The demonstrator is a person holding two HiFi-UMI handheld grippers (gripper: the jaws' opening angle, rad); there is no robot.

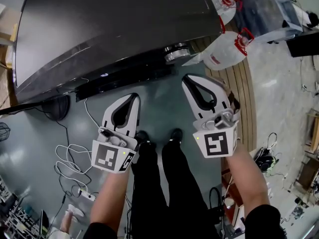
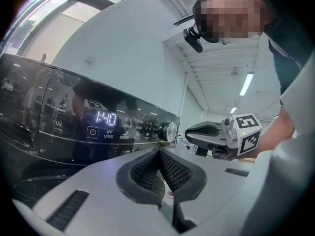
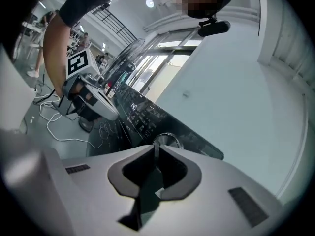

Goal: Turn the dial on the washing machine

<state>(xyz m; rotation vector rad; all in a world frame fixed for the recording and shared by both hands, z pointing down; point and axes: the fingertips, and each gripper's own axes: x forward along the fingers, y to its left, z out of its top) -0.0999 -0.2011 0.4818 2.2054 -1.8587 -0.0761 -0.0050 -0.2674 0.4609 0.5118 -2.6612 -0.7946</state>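
Observation:
The washing machine (image 1: 99,24) is dark grey, with a glossy black control panel (image 2: 98,127) along its front. Its silver dial (image 1: 177,53) sits at the panel's right end; the same dial (image 2: 169,131) shows right of a lit display (image 2: 106,118), and the dial (image 3: 167,140) appears just beyond my right jaws. My right gripper (image 1: 188,77) is shut and empty, its tips a little short of the dial and apart from it. My left gripper (image 1: 134,96) is shut too, holding nothing, below the panel's middle. Each gripper view shows the other gripper: right (image 2: 211,133), left (image 3: 93,102).
White plastic bags (image 1: 227,49) with red handles lie right of the dial. A wooden slatted platform (image 1: 241,88) runs along the right. White cables (image 1: 70,158) trail over the grey floor at the left. The person's legs and black shoes (image 1: 157,136) stand between the grippers.

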